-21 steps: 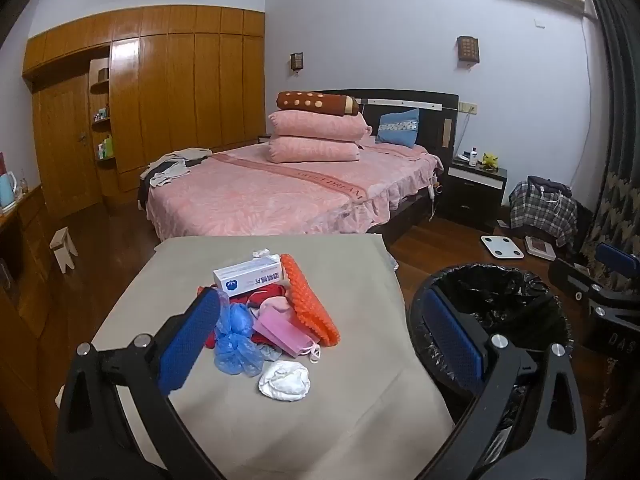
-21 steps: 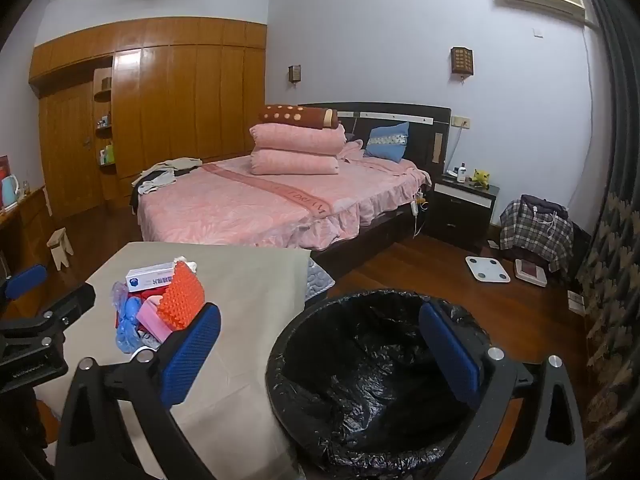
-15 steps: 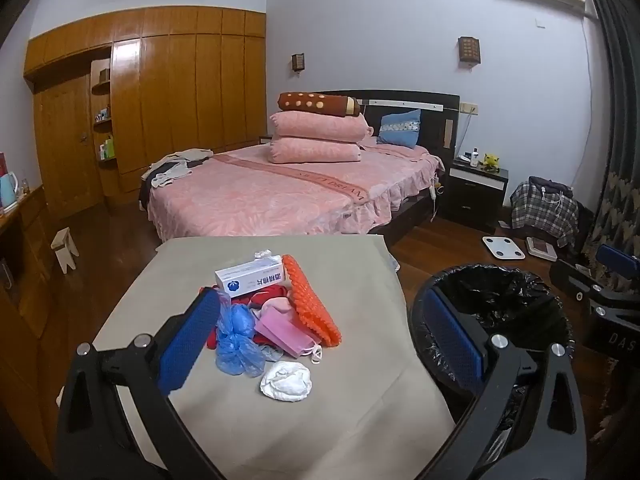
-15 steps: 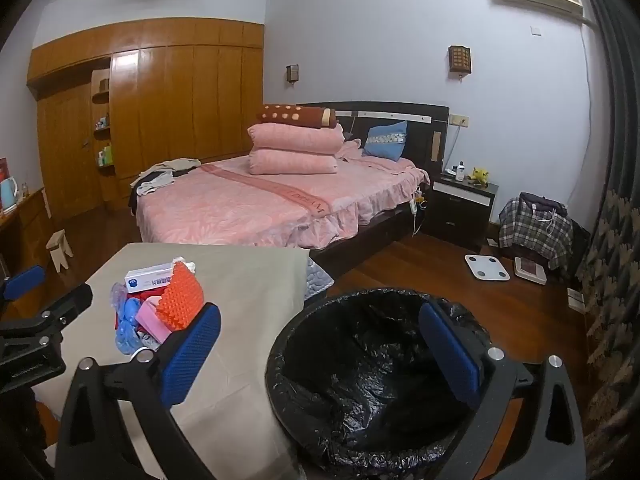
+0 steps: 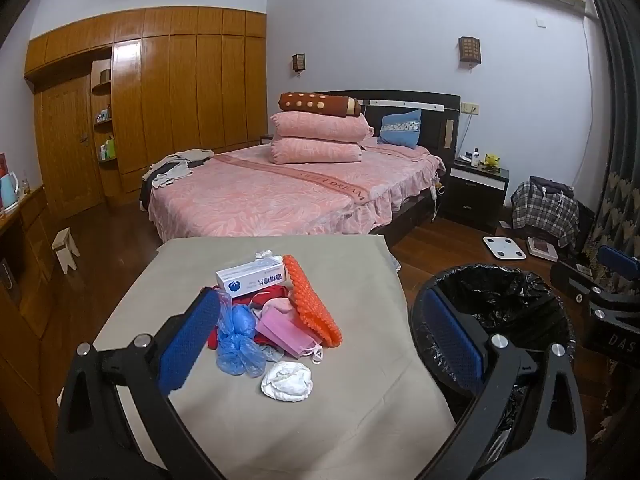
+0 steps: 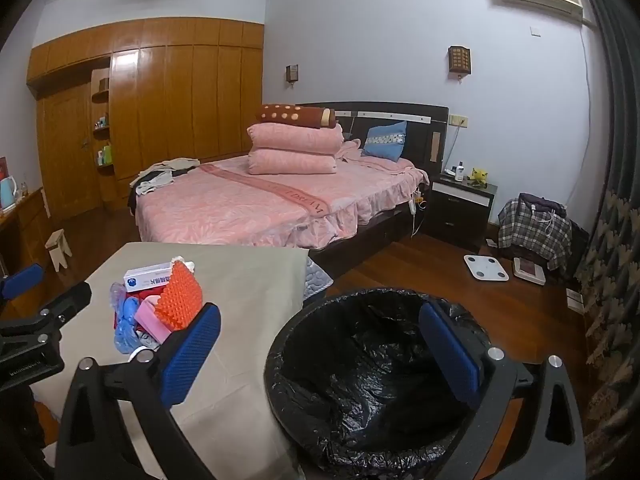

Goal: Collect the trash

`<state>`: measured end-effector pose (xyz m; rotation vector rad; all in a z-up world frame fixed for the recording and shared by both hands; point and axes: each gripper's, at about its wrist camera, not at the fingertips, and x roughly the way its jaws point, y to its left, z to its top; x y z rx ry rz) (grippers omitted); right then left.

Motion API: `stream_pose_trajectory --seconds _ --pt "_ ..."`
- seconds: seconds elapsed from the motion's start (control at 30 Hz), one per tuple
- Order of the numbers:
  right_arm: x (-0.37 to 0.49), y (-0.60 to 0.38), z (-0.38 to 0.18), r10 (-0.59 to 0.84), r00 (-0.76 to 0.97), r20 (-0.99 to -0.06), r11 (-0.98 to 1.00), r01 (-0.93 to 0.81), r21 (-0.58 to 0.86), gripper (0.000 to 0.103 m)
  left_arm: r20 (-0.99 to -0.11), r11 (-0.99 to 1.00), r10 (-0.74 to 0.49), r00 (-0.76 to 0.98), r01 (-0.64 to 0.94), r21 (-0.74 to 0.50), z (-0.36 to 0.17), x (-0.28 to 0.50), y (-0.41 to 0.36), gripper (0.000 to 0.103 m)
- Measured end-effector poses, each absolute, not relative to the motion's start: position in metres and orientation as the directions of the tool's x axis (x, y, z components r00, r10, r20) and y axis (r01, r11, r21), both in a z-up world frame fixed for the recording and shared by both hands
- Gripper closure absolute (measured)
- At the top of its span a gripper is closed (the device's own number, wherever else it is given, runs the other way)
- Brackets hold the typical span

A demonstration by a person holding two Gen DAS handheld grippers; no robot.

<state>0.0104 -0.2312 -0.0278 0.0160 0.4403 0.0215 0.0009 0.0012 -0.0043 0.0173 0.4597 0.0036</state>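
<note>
Black-lined round trash bin [image 6: 372, 364] looks empty — heaped litter pile [image 5: 272, 312] untouched on grey-clothed table [image 5: 340, 420]; left gripper [image 5: 320, 344], right gripper [image 6: 320, 356] both gape wide, holding nothing.

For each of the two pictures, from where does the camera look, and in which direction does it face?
Left wrist view: sits on the left gripper, facing forward and slightly down over the table at the trash pile, with the bed behind; its own open blue-padded fingers show.
Right wrist view: sits on the right gripper, facing forward and slightly down over the black-lined trash bin; its own open fingers show, and the left gripper at the left edge.
Both share the table, trash pile, bin and bed.
</note>
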Motion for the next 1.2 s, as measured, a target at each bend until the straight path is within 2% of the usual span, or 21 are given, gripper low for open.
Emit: stream_pose_trajectory --seconds 1.2 --pt "0.0098 -0.2307 -0.0281 0.023 0.903 -0.428 1.0 -0.018 0.017 0.006 -0.445 1.0 0.008 0.895 -0.001 0.016 -0.0036 0.0014 0.0026 0.005"
